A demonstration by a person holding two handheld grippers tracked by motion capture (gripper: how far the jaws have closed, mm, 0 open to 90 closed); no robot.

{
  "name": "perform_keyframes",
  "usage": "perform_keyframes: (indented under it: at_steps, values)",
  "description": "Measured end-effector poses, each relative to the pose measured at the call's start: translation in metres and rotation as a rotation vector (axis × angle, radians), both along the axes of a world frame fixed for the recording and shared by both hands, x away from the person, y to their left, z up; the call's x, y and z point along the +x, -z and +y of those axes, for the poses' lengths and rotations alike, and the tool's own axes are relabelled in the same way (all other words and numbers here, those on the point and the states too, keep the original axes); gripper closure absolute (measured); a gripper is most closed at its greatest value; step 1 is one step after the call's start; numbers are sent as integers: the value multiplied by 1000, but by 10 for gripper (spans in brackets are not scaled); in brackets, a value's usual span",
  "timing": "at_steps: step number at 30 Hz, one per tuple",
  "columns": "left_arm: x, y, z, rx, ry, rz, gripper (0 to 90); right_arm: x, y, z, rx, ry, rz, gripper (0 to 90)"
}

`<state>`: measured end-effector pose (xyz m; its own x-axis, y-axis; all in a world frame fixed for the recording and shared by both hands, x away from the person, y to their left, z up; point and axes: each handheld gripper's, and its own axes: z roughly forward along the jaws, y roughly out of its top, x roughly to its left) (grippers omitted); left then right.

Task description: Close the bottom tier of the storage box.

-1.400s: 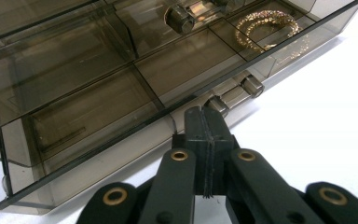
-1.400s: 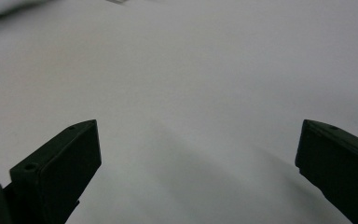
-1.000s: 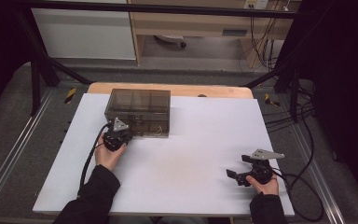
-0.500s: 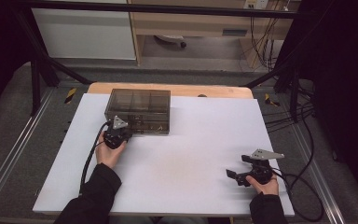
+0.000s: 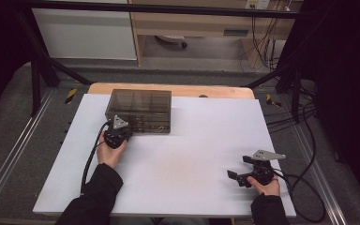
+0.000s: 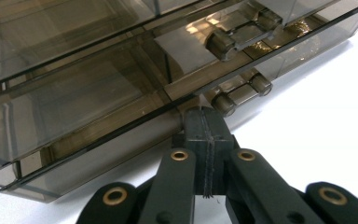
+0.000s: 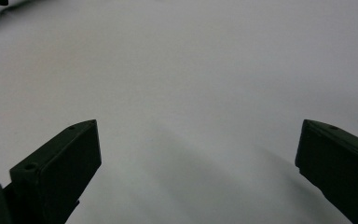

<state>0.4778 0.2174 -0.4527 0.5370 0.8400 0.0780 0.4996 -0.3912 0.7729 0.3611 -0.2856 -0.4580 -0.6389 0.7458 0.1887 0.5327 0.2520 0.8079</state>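
A smoky see-through drawer box (image 5: pixel 140 110) stands at the back left of the white table top (image 5: pixel 187 140). My left gripper (image 5: pixel 121 128) is at the box's front, shut, with the two pads pressed flat together. In the left gripper view its tips (image 6: pixel 204 115) touch the lower front edge of the box (image 6: pixel 88 88), just left of a small drawer handle (image 6: pixel 241 91); I see nothing between the pads. My right gripper (image 5: pixel 238 168) rests low near the front right of the table, open, and its jaws (image 7: pixel 198 144) stand wide apart over bare white surface.
A wooden board edge (image 5: pixel 215 90) shows behind the white top. Cables trail from both grippers, one looping off the right edge (image 5: pixel 304 187). Metal rails (image 5: pixel 14 154) flank the table, and a black frame and shelving stand behind it.
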Motion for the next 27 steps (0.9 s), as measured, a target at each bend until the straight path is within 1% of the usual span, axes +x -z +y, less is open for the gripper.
perform_keyframes:
  at_steps: [6,11,15,19,22,25,27]
  values:
    - [2,3,2,8,-17,-4,898,0,0,0,1,0,0,8]
    - [3,3,2,11,-22,-13,897,0,0,0,0,0,0,8]
    - [4,4,3,-3,-25,-12,897,0,0,0,1,1,-1,7]
    - [4,4,2,7,-23,-14,897,0,0,0,-1,1,-1,8]
    - [3,3,3,-1,-21,-11,897,0,0,0,1,2,0,8]
    - [-1,-1,3,9,-11,-7,897,0,0,0,1,1,-1,8]
    - [-5,-5,4,8,-1,3,896,0,0,0,1,1,-1,8]
